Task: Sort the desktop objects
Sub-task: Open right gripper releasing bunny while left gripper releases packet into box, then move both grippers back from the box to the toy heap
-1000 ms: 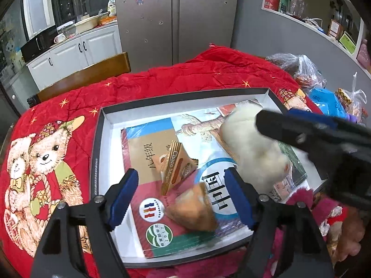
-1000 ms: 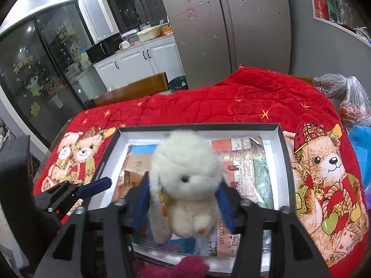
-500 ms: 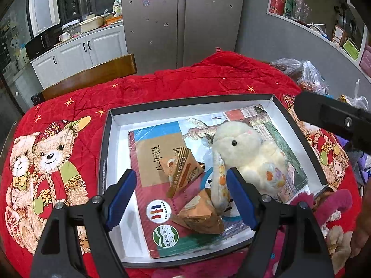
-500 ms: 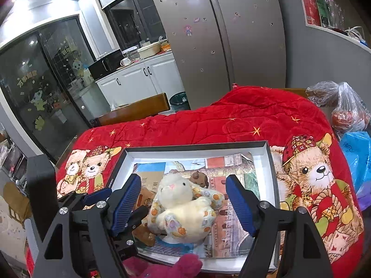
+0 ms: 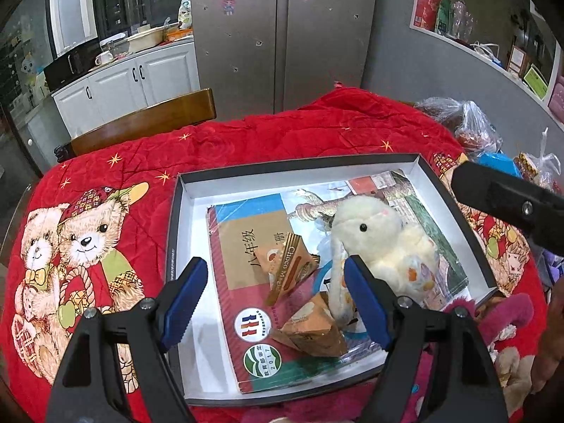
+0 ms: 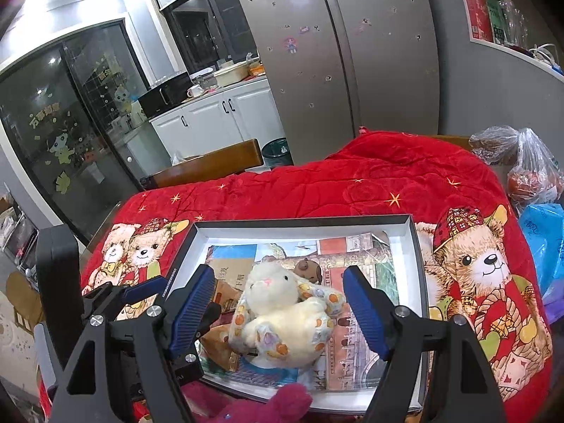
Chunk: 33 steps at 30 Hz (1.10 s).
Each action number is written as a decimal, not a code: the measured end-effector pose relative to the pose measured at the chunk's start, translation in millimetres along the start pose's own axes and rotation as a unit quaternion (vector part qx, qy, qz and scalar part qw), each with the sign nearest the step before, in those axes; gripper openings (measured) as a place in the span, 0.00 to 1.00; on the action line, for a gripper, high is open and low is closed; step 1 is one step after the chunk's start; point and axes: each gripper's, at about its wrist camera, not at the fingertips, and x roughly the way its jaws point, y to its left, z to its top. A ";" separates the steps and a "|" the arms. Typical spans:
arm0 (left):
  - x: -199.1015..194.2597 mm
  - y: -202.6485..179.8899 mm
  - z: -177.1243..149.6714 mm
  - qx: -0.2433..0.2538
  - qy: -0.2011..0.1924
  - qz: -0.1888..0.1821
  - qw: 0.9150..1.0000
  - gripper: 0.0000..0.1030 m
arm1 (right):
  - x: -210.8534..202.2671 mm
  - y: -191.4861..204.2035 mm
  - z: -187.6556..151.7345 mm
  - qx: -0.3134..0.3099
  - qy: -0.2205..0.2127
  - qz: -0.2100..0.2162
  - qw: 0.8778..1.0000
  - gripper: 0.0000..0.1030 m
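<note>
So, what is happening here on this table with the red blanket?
A person with a gripper in each hand is sorting things into a shallow box on the red blanket. The white plush rabbit lies inside the box on top of the books, beside two triangular snack packs. Both the right tool and the left tool are open and hold nothing. More plush toys wait at the near edge, outside the box.
</note>
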 end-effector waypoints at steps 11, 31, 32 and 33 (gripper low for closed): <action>-50.9 -5.4 5.0 -0.001 -0.030 -0.028 0.999 0.78 | -37.2 6.3 6.1 0.010 -0.029 0.022 0.999 0.75; -196.8 -14.3 -97.3 0.004 -0.095 0.017 0.995 0.89 | -203.1 38.8 -61.6 0.008 -0.145 -0.043 0.988 0.81; -198.8 -15.5 -111.6 0.002 -0.098 0.014 0.995 0.91 | -207.9 38.2 -68.7 0.009 -0.152 -0.044 0.987 0.81; -198.7 -15.8 -120.1 -0.002 -0.099 0.011 0.995 0.92 | -213.4 37.2 -78.4 0.010 -0.161 -0.046 0.986 0.82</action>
